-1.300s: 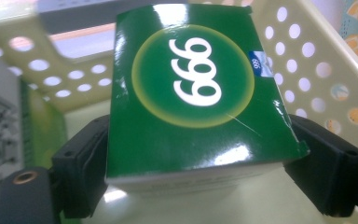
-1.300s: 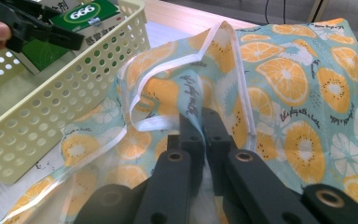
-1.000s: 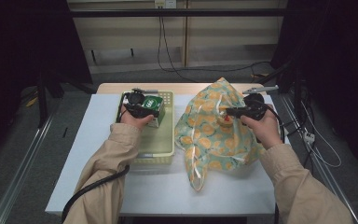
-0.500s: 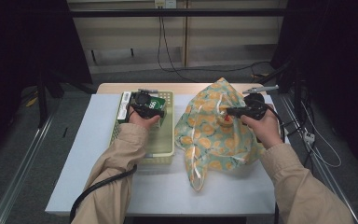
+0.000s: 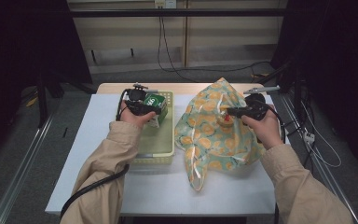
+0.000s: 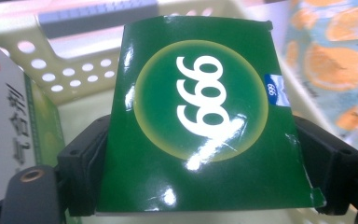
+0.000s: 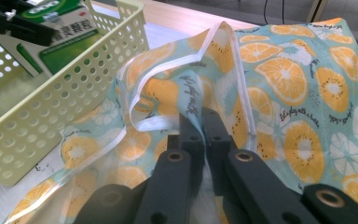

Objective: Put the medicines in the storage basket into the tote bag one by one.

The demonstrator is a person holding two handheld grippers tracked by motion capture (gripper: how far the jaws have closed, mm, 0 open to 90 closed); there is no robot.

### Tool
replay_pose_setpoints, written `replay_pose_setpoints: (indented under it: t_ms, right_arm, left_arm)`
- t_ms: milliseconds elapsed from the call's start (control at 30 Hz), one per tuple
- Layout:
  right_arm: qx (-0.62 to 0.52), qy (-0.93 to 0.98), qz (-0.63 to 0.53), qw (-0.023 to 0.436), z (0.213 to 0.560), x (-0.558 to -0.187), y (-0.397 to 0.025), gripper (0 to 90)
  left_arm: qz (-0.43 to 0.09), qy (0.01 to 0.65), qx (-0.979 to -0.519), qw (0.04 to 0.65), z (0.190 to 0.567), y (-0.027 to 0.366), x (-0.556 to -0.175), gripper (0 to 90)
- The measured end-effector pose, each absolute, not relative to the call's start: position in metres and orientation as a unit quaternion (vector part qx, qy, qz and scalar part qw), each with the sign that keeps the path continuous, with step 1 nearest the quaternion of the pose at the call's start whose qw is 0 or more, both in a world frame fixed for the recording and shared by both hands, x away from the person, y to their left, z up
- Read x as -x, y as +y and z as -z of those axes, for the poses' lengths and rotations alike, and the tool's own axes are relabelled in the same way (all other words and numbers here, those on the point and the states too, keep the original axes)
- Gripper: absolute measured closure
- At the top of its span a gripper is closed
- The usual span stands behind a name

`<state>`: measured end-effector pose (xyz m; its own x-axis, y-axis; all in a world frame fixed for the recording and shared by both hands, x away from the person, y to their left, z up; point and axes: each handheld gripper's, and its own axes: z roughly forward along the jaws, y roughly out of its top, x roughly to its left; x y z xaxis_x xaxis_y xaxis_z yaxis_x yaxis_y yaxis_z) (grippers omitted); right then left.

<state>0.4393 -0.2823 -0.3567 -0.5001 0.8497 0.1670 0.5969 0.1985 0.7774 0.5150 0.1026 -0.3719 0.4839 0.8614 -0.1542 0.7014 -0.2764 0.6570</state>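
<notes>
A green box with "999" in a pale circle (image 6: 196, 116) sits between the black jaws of my left gripper (image 5: 145, 106), which is shut on it over the pale yellow perforated basket (image 5: 158, 149). The same green box (image 5: 154, 103) is lifted above the basket's far end. A cloth bag printed with orange slices (image 5: 214, 135) lies on the table to the right. My right gripper (image 5: 230, 112) is shut on a fold of the bag (image 7: 191, 109) near its white-trimmed edge and holds that fold raised.
A second white-and-green box (image 6: 9, 130) lies in the basket beside the held one. The basket wall (image 7: 51, 121) stands close to the bag's left edge. The white table (image 5: 98, 154) has bare room at the front and left. Cables run behind the table.
The left gripper has risen slightly with the green box, drawing it up from the basket's far end. The right gripper and the bag have stayed still.
</notes>
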Motion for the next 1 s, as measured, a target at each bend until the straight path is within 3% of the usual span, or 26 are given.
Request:
replay_pose_setpoints:
  t_ms: [333, 1000]
  right_arm:
    - [-0.479, 0.757, -0.417, 0.153, 0.357, -0.440, -0.282, 89.8]
    - [-0.480, 0.756, -0.418, 0.153, 0.358, -0.442, -0.283, 89.8]
  left_arm:
    - [-0.102, 0.447, -0.812, 0.361, 0.334, 0.108, -0.500, 17.3]
    - [-0.077, 0.362, -0.841, 0.396, 0.301, 0.087, -0.480, 17.7]
